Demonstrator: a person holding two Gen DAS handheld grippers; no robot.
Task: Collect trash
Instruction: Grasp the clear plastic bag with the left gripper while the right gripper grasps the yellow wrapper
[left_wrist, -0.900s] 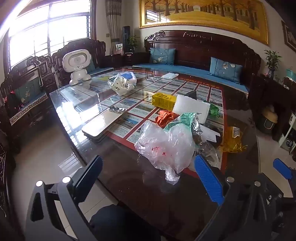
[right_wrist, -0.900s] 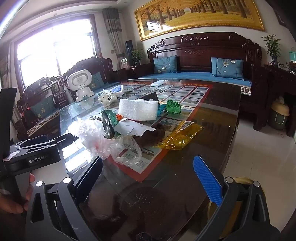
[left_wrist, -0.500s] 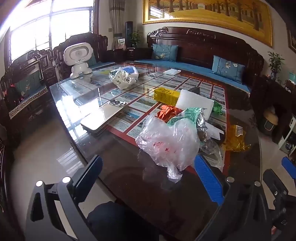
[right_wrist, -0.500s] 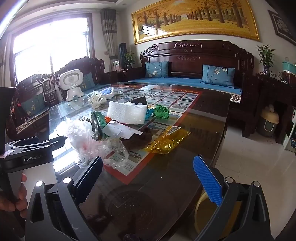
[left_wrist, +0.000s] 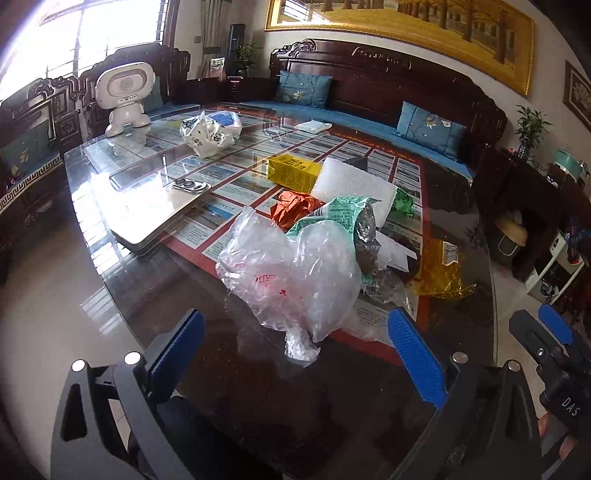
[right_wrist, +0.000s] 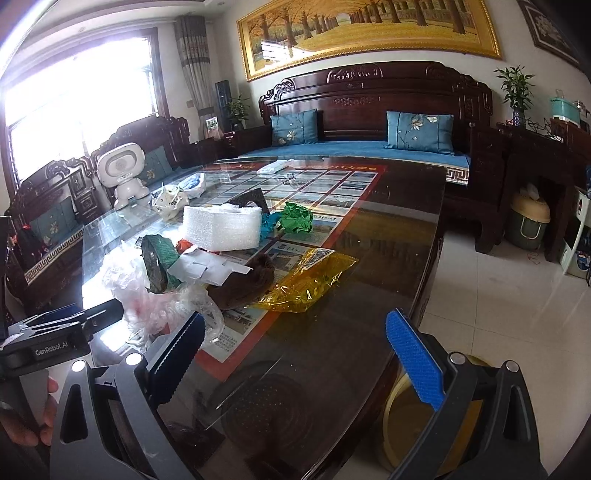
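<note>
I hold both the left tongs and the right tongs spread wide, empty. The crumpled clear plastic bag lies on the glass surface, near the left tongs.

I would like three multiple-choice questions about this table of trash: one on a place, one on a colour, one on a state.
1. Where does the crumpled clear plastic bag lie?
A. on the glass-topped table
B. on the sofa
C. on the floor

2. What colour is the small rectangular carton?
A. blue
B. yellow
C. white

3. How is the left claw?
A. shut on the bag
C. shut and empty
B. open, empty

Answers:
1 A: the bag rests at the near end of the table.
2 B: the carton beside the white foam block is yellow.
3 B: its blue pads stand wide apart with nothing gripped.
</note>
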